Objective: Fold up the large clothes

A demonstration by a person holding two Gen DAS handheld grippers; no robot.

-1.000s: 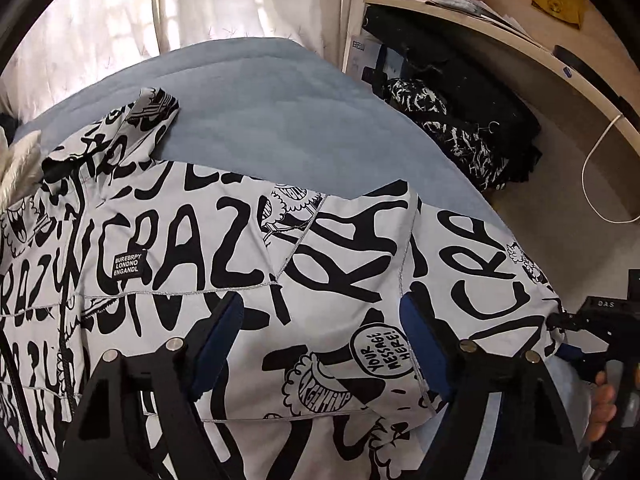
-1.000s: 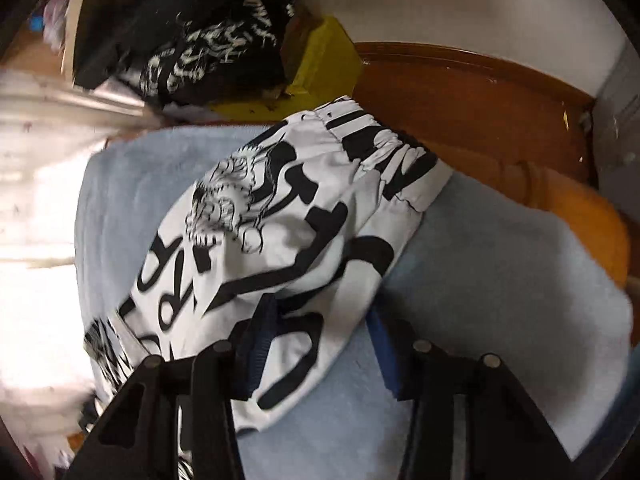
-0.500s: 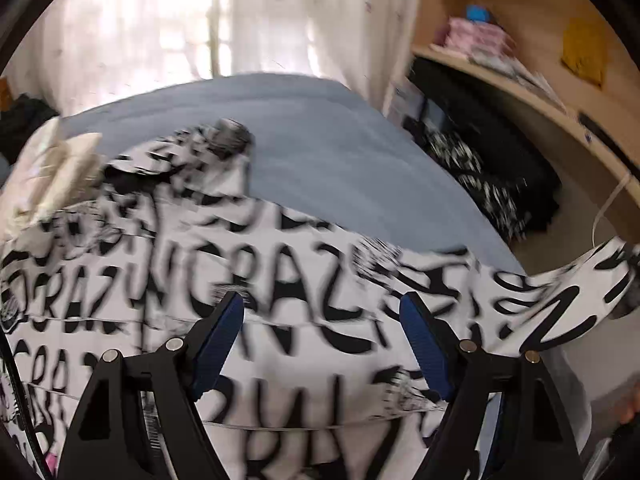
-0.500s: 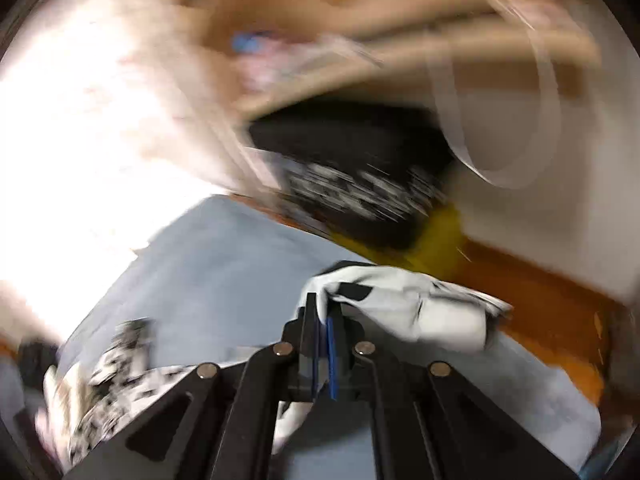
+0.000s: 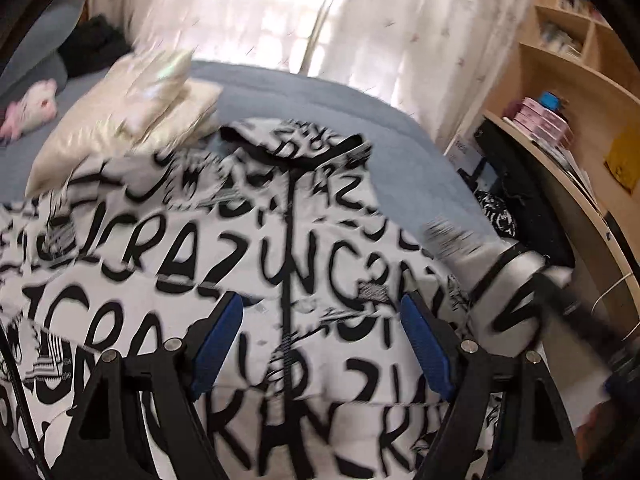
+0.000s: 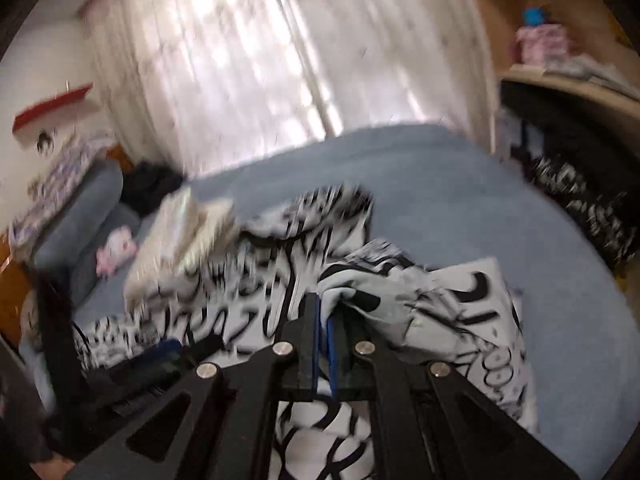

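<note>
Landmark: we place everything against the blue bed (image 5: 400,152), which carries the garment.

Garment: the white jacket (image 5: 240,272) printed with heavy black lettering lies spread across the near half of the bed, its black zip running up to the collar at the far end, toward the curtain (image 5: 280,8).

What changed: a second ago our right tongs (image 6: 322,328) stood apart over the elastic cuff at the bed's right edge; now they are pressed together on a fold of the jacket's sleeve (image 6: 460,300) and have carried it inward, so it bunches above the jacket's body.

Left tongs: our left tongs (image 5: 320,344) hang apart over the zip, near the bed's front edge, holding nothing; they have swung across, so that the collar now shows ahead of them.

Meaning: we judge the sleeve fold is under way; the sleeve has yet to be laid flat across the chest.

Materials: the cloth looks thin, smooth and slippery and creases softly where it is pinched; the bedcover is matte and fleecy.

Neighbours: a shiny cream cushion (image 5: 132,112) touches the jacket's shoulder toward the head of the bed; a pink plush toy (image 5: 32,108) lies beyond it.

Sharpness: both views are smeared by motion, so fine seams are unclear.
</note>
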